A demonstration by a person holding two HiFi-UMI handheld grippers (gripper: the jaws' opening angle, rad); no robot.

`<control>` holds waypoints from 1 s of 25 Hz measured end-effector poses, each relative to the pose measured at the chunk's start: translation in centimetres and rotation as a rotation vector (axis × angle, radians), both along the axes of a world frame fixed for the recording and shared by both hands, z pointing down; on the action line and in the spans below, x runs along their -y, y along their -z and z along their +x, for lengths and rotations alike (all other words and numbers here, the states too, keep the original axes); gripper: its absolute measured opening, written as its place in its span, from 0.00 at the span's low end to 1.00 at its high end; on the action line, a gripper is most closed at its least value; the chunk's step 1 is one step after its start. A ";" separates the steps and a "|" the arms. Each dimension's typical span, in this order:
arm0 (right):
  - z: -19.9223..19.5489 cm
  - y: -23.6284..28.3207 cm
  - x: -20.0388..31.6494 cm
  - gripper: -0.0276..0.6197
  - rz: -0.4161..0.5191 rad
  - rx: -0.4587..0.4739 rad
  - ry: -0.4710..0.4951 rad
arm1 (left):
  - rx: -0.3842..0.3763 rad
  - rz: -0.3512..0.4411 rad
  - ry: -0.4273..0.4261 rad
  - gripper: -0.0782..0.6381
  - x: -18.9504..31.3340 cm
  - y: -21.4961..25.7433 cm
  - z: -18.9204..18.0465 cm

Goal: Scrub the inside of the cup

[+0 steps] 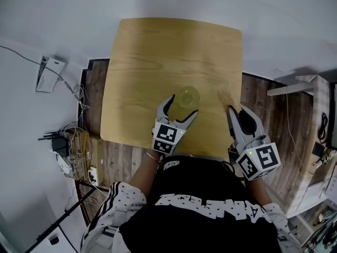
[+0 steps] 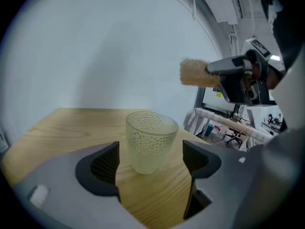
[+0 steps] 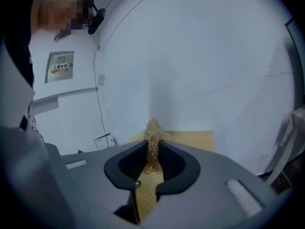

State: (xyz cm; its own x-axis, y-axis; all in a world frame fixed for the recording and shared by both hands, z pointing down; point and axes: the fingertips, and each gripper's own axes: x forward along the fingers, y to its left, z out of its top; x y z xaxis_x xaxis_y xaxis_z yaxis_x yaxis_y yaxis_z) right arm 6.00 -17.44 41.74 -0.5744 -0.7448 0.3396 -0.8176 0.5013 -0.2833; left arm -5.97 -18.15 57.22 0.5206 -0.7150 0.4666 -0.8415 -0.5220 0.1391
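Observation:
A clear dimpled cup (image 1: 188, 96) (image 2: 150, 140) stands upright on the wooden table (image 1: 158, 57), near its front edge. My left gripper (image 1: 183, 105) (image 2: 151, 159) is open around the cup, with a gap between each pad and the glass. My right gripper (image 1: 234, 110) (image 3: 152, 161) is shut on a tan fibrous scrubber (image 1: 226, 96) (image 3: 153, 136), whose tuft sticks out past the fingertips. In the left gripper view the scrubber (image 2: 193, 73) hangs in the air above and to the right of the cup, apart from it.
The table (image 2: 71, 123) is bare apart from the cup. On the floor to its left lie a router and tangled cables (image 1: 66, 146) and a white box (image 1: 50, 74). A white shelf (image 1: 295, 86) stands to the right.

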 end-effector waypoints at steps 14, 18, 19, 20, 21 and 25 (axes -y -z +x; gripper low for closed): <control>1.8 0.8 -1.4 0.16 0.014 -0.048 -0.116 | 0.037 0.042 -0.068 0.67 2.7 -1.0 1.4; 2.1 0.7 -1.5 0.16 0.016 -0.057 -0.123 | 0.047 0.034 -0.073 0.63 2.8 -0.7 1.3; 2.0 0.7 -1.4 0.16 0.016 -0.058 -0.121 | 0.055 0.039 -0.075 0.63 2.8 -0.5 1.2; 2.0 0.7 -1.4 0.16 0.016 -0.056 -0.118 | 0.065 0.047 -0.079 0.63 2.8 -0.2 1.1; 1.9 0.6 -1.3 0.16 0.016 -0.054 -0.114 | 0.075 0.055 -0.083 0.63 2.7 0.2 1.0; 1.0 0.8 -1.1 0.16 0.021 -0.045 -0.077 | 0.146 0.089 -0.104 0.63 2.5 1.5 0.7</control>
State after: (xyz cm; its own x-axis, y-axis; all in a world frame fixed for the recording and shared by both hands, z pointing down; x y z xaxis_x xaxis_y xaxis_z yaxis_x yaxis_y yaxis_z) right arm 6.97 -16.31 40.94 -0.4992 -0.7935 0.3480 -0.8659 0.4415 -0.2353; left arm -5.23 -20.65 55.72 0.5249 -0.7027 0.4802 -0.7904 -0.6118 -0.0313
